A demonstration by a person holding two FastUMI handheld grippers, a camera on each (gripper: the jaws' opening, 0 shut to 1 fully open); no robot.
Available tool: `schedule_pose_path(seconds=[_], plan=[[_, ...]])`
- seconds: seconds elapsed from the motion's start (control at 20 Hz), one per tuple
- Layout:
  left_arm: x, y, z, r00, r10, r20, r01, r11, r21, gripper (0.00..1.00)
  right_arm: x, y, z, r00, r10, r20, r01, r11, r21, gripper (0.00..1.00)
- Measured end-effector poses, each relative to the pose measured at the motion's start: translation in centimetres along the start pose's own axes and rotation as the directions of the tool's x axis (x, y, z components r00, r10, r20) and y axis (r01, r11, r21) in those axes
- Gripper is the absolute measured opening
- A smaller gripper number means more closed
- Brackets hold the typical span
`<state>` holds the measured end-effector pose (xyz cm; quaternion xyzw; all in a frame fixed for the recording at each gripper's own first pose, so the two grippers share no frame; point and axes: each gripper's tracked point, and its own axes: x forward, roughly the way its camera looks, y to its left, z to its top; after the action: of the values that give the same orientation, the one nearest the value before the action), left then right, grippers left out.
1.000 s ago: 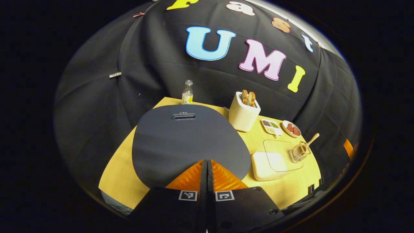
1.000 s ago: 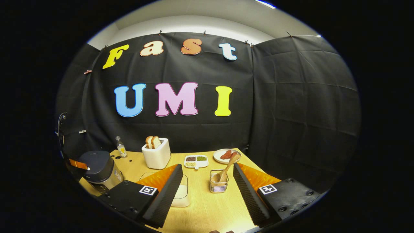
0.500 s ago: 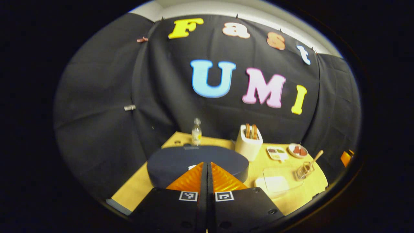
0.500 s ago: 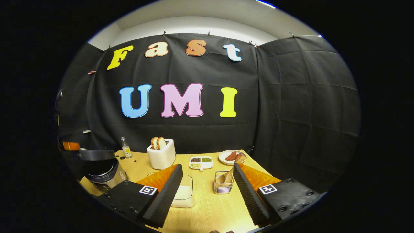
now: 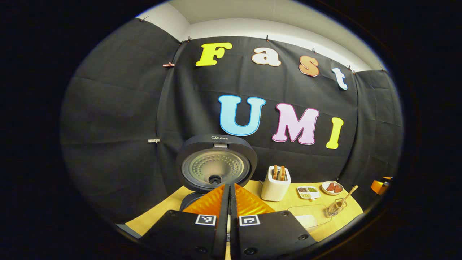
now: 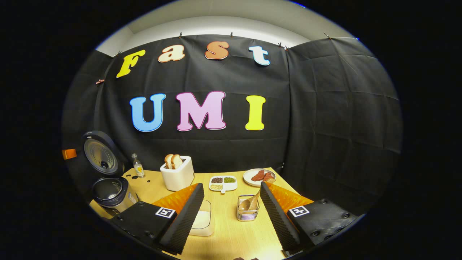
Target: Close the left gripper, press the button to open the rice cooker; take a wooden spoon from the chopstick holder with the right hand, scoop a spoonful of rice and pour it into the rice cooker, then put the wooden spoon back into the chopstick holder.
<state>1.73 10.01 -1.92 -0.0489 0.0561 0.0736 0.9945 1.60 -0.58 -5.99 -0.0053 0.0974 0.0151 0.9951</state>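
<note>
lid (image 5: 216,167) had swung upright since the earlier frame | left gripper (image 5: 229,195) clenched empty, right gripper (image 6: 231,209) released | wooden spoon (image 6: 251,202) at my 12 o'clock looked light, stiff; i judged mid-handle the hold

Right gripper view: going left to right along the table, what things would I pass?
Rice cooker with its lid up → small bottle → toaster → divided dish → chopstick holder with the wooden spoon → plate.

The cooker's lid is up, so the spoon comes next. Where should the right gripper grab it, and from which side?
Probably grip the wooden spoon by its handle, which leans up and right out of the holder. Come from above with the open right gripper; the bowl sits low inside the holder.
</note>
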Motion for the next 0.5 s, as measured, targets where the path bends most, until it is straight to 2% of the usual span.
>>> schedule_pose_path(seconds=[0.1,0.15,0.3,0.45,0.5], plan=[[0.0,-1.0,-0.3,1.0,-0.007,-0.01,0.007,1.0,0.006,0.16,1.7,-0.9,-0.7,0.999,-0.008,-0.036,0.009,1.0,0.02,0.98],[0.1,-1.5,-0.6,1.0,-0.008,-0.016,0.008,1.0,0.018,0.3,2.6,-1.4,-0.9,0.999,-0.012,-0.049,0.014,0.999,0.037,0.98],[0.3,-2.6,-0.7,1.0,-0.005,-0.023,0.006,0.999,0.043,0.48,5.5,-3.0,-2.1,0.995,-0.027,-0.1,0.036,0.996,0.087,0.98],[0.5,-4.4,-1.1,1.0,-0.001,-0.029,0.002,0.999,0.042,0.99,8.5,-5.0,-3.6,0.987,-0.046,-0.156,0.068,0.988,0.136,0.98],[0.7,-4.8,-1.2,0.999,0.007,-0.034,-0.005,0.999,0.047,0.98,9.4,-5.6,-4.2,0.984,-0.05,-0.174,0.077,0.985,0.153,0.98]])
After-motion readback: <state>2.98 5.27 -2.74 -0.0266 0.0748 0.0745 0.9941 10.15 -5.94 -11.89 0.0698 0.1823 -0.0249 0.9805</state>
